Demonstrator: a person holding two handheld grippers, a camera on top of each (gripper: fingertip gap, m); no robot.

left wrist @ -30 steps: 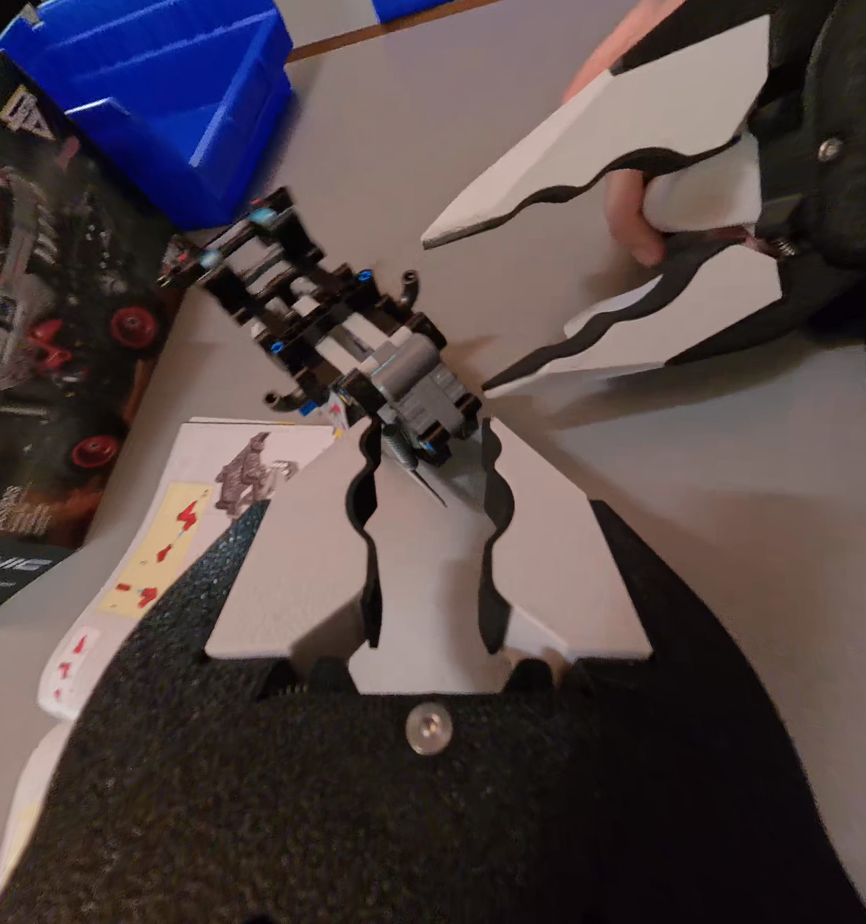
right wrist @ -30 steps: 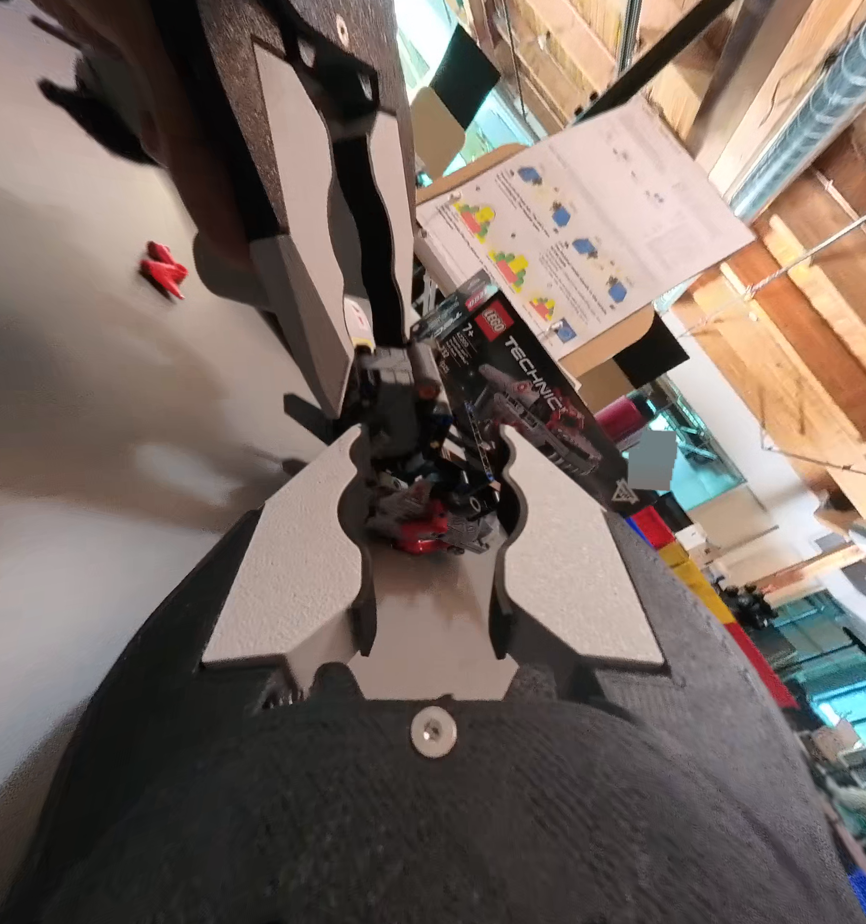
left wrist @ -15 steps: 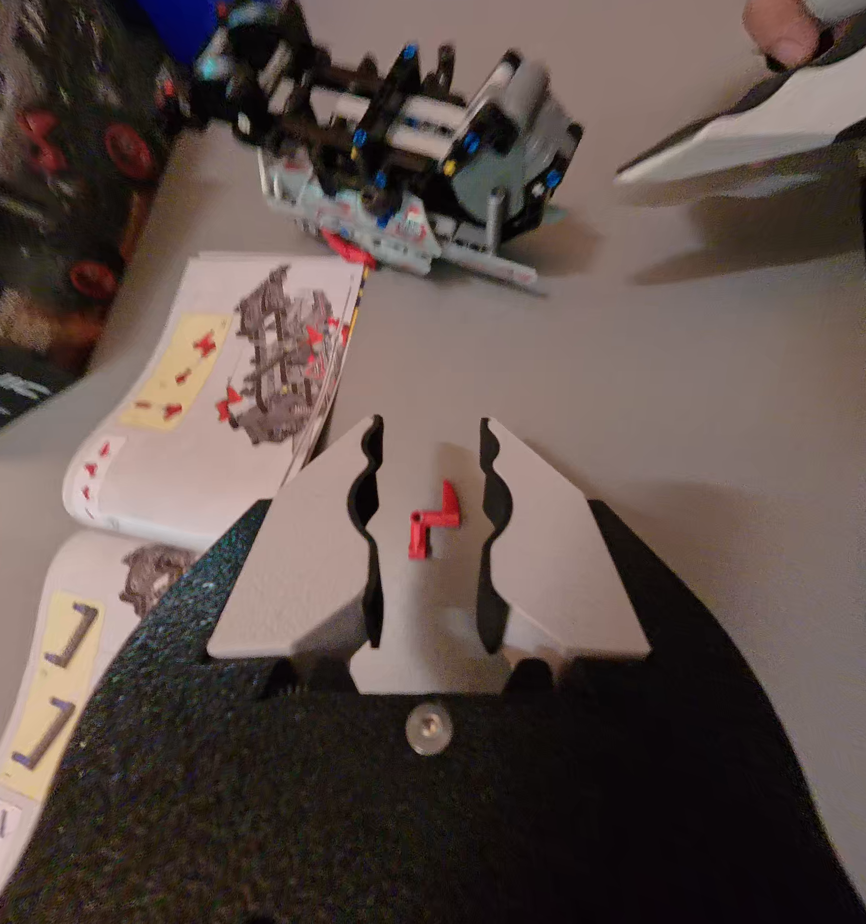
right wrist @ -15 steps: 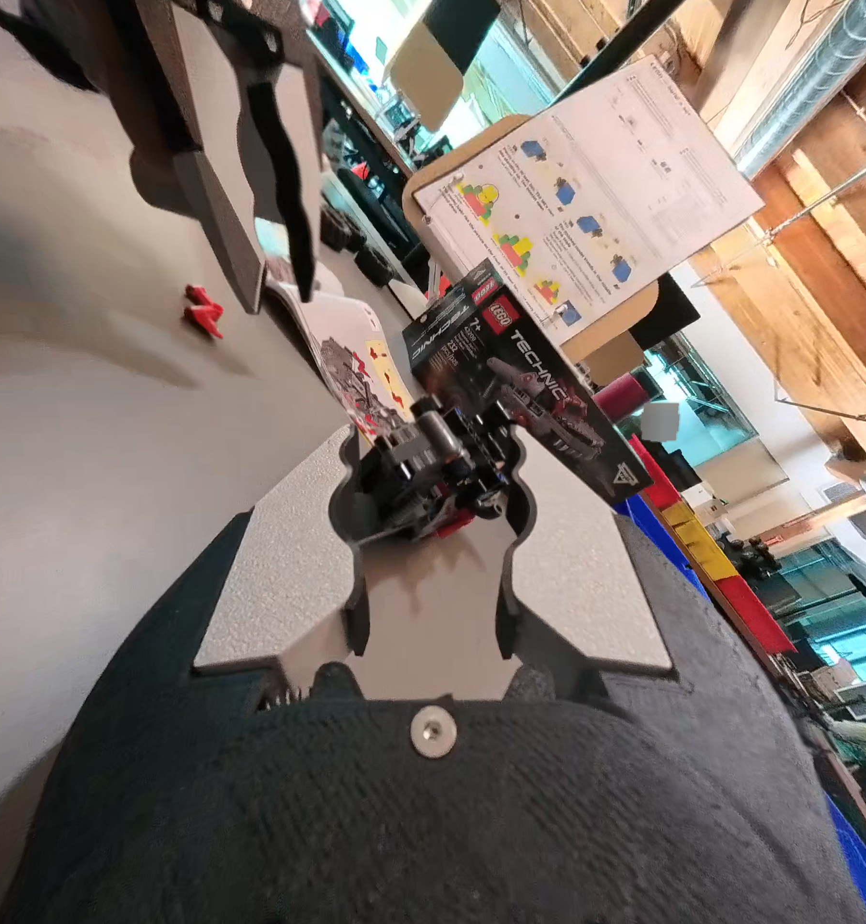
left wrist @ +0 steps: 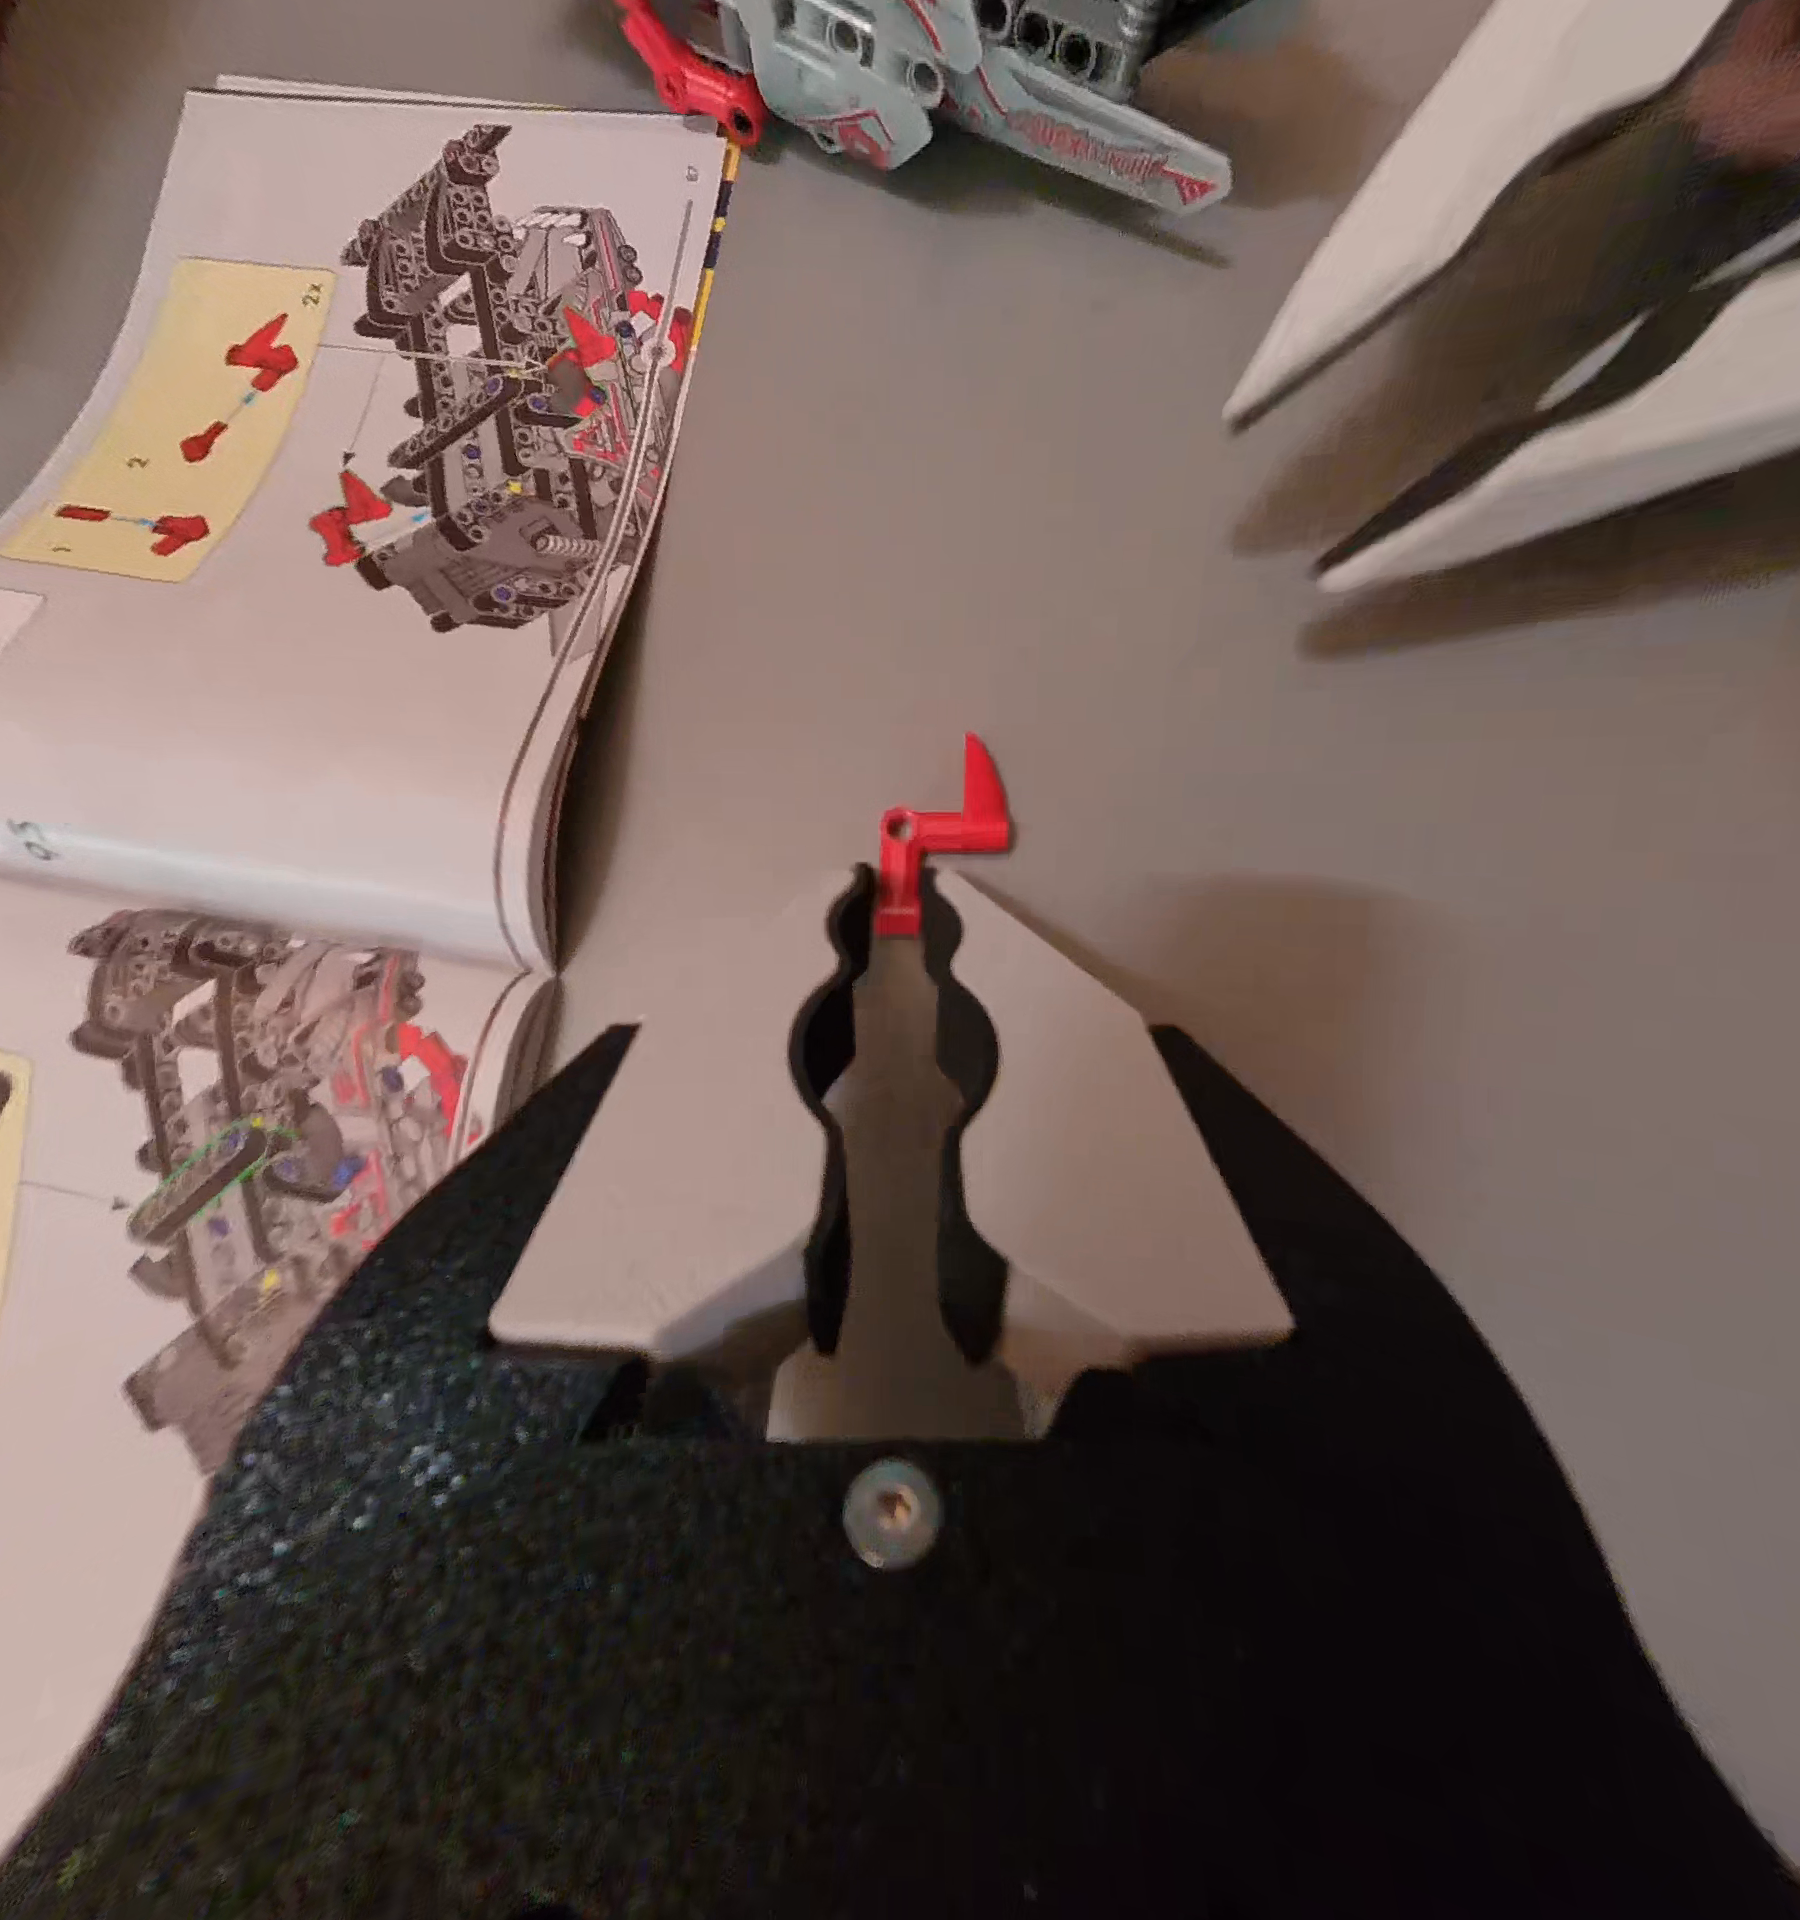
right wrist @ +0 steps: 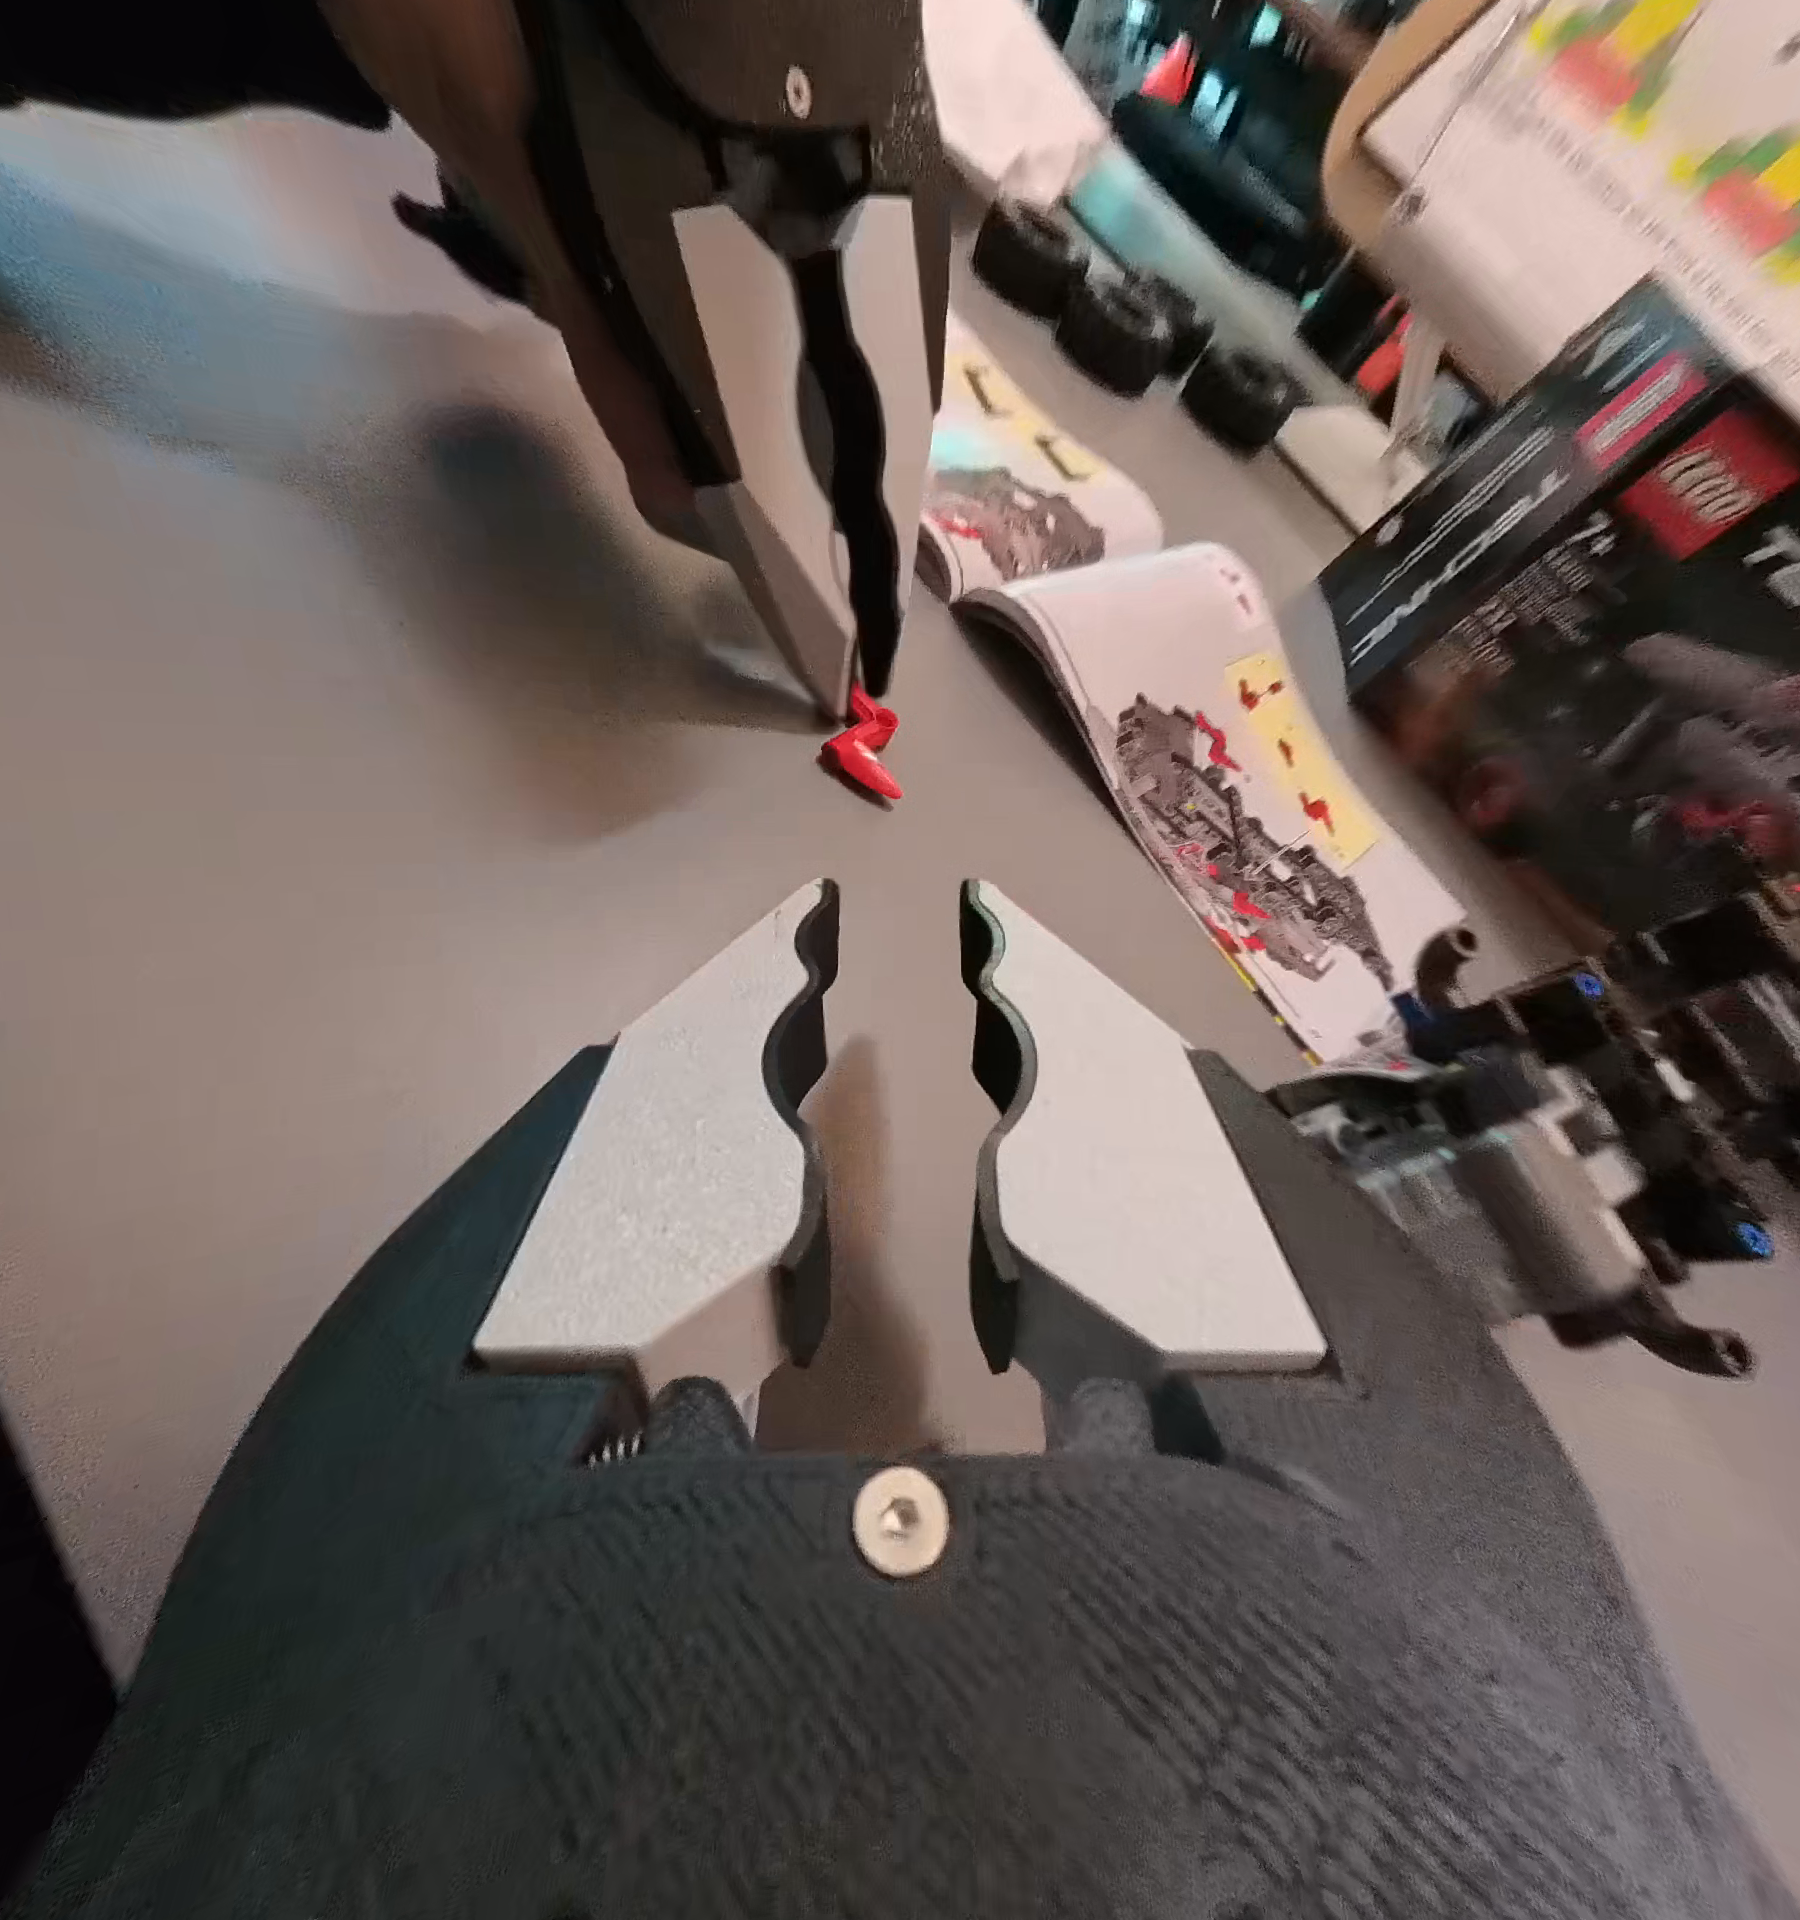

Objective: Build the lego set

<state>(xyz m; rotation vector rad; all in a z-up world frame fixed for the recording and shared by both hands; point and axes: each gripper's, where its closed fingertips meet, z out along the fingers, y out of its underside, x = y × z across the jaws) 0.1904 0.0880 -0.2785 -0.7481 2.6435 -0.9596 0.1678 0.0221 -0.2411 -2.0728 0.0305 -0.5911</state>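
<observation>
A small red angled lego piece [left wrist: 943, 826] lies on the grey table [left wrist: 979, 520]. My left gripper [left wrist: 896, 883] is shut on its stem at the fingertips, low over the table. The right wrist view shows this from the front, with the left gripper [right wrist: 860, 696] coming down onto the red piece [right wrist: 865, 753]. My right gripper [right wrist: 898, 899] is open and empty, a short way from the red piece; it shows blurred in the left wrist view [left wrist: 1291, 488]. The part-built black and grey lego model [right wrist: 1561, 1132] rests on the table to its right, also at the top of the left wrist view [left wrist: 979, 83].
An open instruction booklet [left wrist: 304, 468] lies left of the left gripper, also in the right wrist view [right wrist: 1187, 707]. The dark lego box [right wrist: 1623, 582] stands behind it. Several black wheels [right wrist: 1135, 301] sit at the table's far side. There is about 9 centimeters between the tips of the two grippers.
The right gripper let go of the model, which now rests on the table, and opened. The left gripper left the model, came down to the red piece and closed on it.
</observation>
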